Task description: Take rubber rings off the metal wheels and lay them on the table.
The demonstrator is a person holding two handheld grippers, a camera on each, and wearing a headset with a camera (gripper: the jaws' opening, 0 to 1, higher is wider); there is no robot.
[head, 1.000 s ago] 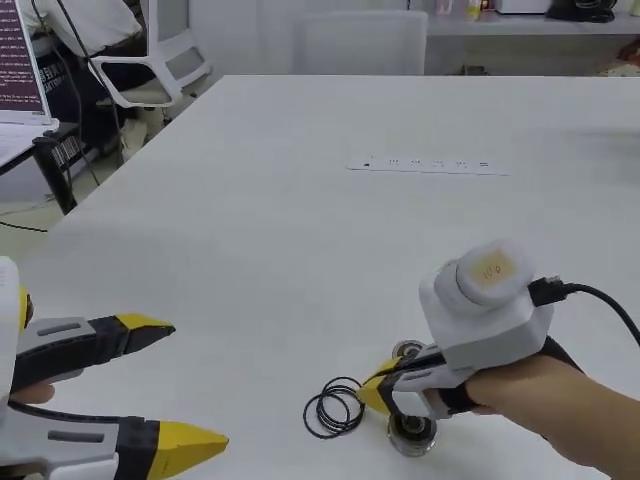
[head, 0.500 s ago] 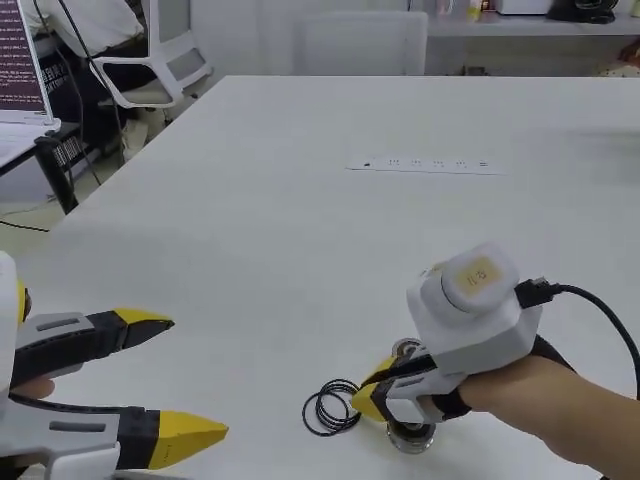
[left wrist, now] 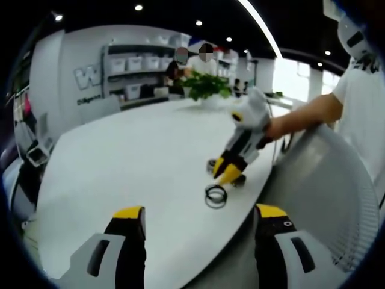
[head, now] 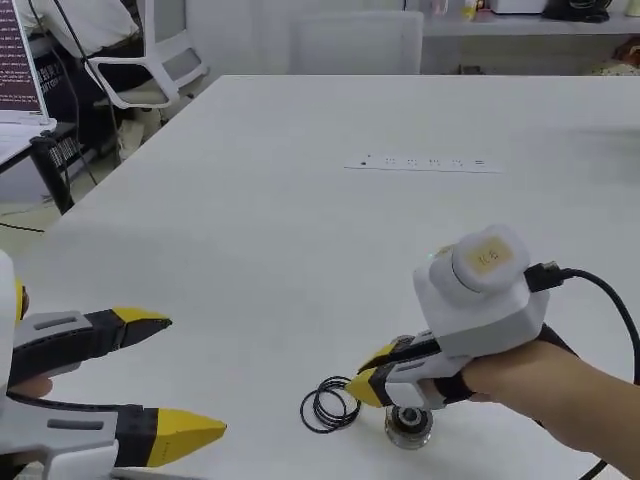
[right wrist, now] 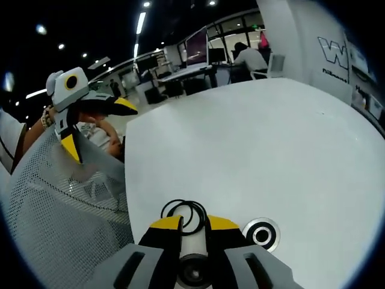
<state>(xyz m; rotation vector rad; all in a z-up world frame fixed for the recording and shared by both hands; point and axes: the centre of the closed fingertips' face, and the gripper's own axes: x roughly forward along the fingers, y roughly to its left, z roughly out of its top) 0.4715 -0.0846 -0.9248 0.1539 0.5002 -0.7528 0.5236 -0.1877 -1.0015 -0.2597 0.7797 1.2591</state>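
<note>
Right gripper view: a small silver metal wheel is seen between the narrowly parted jaws of the right gripper; whether it is clamped cannot be told. Several thin black rubber rings are lying on the white table just ahead. If gripped loosely, the wheel could be knocked onto them. The jaws of the left gripper are held wide apart.

A white power strip lies flat in the head view, with 1 white chair beyond it and an office chair beside a lit monitor at the left. In the left gripper view, a green plant stands before shelves of white bins, and a grey mesh chair back rises at the right.
</note>
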